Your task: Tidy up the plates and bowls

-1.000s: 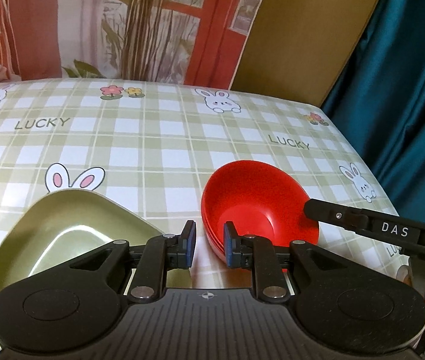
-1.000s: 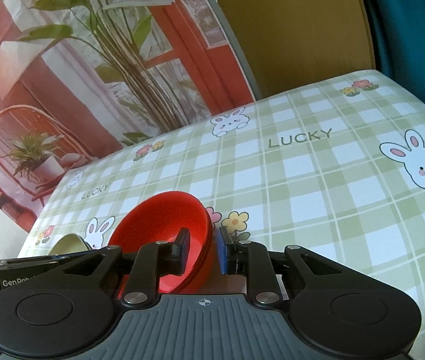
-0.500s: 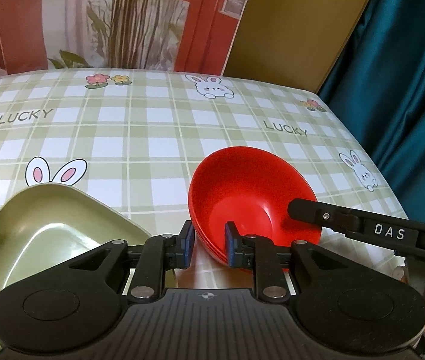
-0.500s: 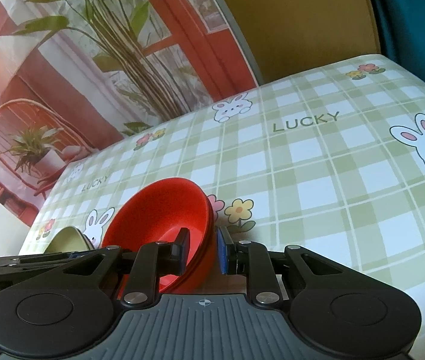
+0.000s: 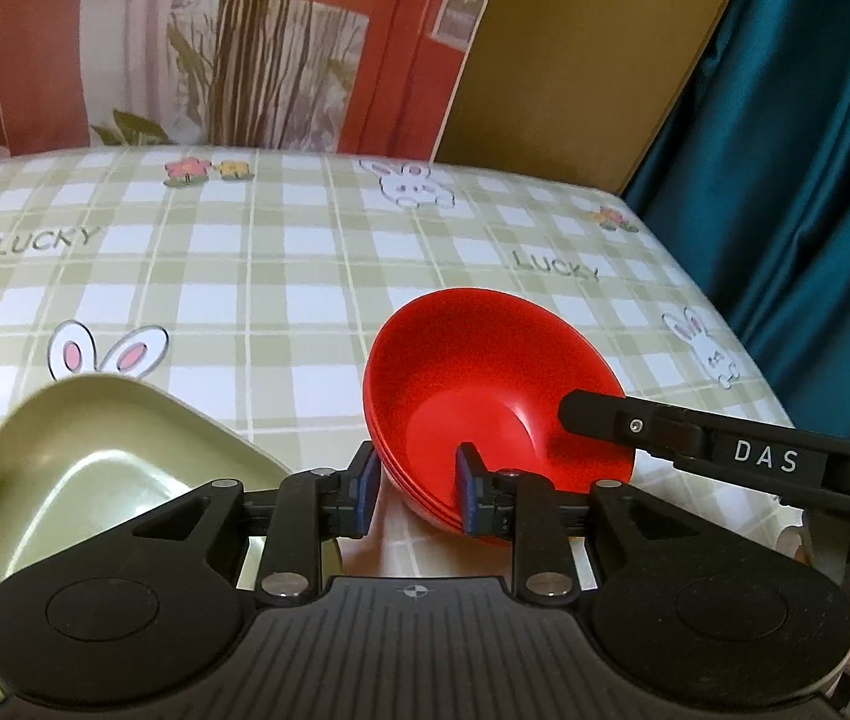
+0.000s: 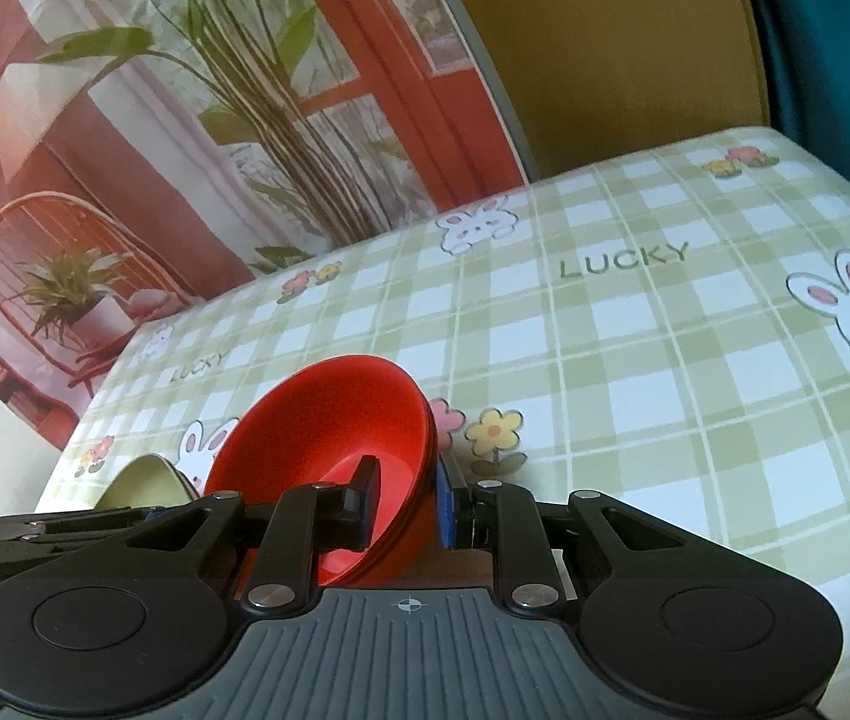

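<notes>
right gripper (image 6: 404, 498): fingers clamped on near wall of red bowls (image 6: 329, 420), one pad inside, one outside
left gripper (image 5: 413, 492): fingers straddle the bowls' near-left rim, one inside, one outside; contact unclear, cannot tell if gripping
red bowls: nested stack, tilted, near front of table (image 5: 281, 276); lifted or resting unclear
green plate (image 5: 95, 462): rounded-triangle shape, just left of bowls, apart from them, at front left
table: green plaid cloth, bunnies, "LUCKY" print
background: plant-print backdrop (image 6: 215, 120), teal curtain (image 5: 797, 150) on the right

Glossy plastic red bowls (image 5: 485, 384), smooth green plate (image 5: 95, 468), glossy tablecloth (image 5: 281, 276)
</notes>
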Action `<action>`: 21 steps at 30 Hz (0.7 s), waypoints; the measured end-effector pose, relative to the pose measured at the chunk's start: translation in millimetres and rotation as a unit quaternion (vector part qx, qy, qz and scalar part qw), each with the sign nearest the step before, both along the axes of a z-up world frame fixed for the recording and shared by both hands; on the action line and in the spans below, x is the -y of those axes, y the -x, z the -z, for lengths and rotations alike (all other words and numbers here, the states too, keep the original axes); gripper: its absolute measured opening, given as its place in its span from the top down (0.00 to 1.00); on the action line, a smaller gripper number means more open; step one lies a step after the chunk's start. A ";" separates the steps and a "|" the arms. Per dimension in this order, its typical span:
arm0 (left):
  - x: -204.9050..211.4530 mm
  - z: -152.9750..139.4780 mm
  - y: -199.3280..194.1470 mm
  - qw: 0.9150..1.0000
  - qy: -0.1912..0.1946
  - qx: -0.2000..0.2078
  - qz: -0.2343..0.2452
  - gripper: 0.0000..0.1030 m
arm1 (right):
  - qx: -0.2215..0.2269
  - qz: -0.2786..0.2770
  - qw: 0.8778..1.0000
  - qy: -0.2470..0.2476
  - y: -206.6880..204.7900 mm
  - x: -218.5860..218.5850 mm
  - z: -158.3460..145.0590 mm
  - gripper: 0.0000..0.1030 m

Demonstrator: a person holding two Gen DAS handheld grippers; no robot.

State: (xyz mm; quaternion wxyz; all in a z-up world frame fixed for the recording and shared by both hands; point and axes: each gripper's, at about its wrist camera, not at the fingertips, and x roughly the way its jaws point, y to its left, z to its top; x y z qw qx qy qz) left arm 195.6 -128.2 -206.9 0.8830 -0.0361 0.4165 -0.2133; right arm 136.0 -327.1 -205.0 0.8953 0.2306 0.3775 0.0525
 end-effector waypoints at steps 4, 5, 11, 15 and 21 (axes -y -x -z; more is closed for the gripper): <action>-9.2 -13.3 2.3 1.000 0.010 0.012 -0.009 0.74 | 0.008 -0.003 1.000 0.000 -4.4 -8.9 -14.4 0.81; -12.5 -17.4 3.0 1.000 0.012 0.015 -0.010 0.74 | 0.010 -0.006 1.000 0.001 -6.4 -12.7 -18.8 0.81; -41.7 -44.7 10.4 0.999 0.017 0.044 -0.018 0.74 | 0.028 -0.028 0.999 -0.007 -17.3 -40.1 -43.4 0.81; -69.7 -61.7 13.2 0.998 0.024 0.058 -0.032 0.73 | 0.034 -0.049 0.998 -0.011 -27.6 -67.3 -55.1 0.81; -112.9 -71.9 9.5 0.997 0.020 0.060 -0.049 0.73 | 0.031 -0.086 0.996 -0.013 -42.4 -115.7 -59.4 0.81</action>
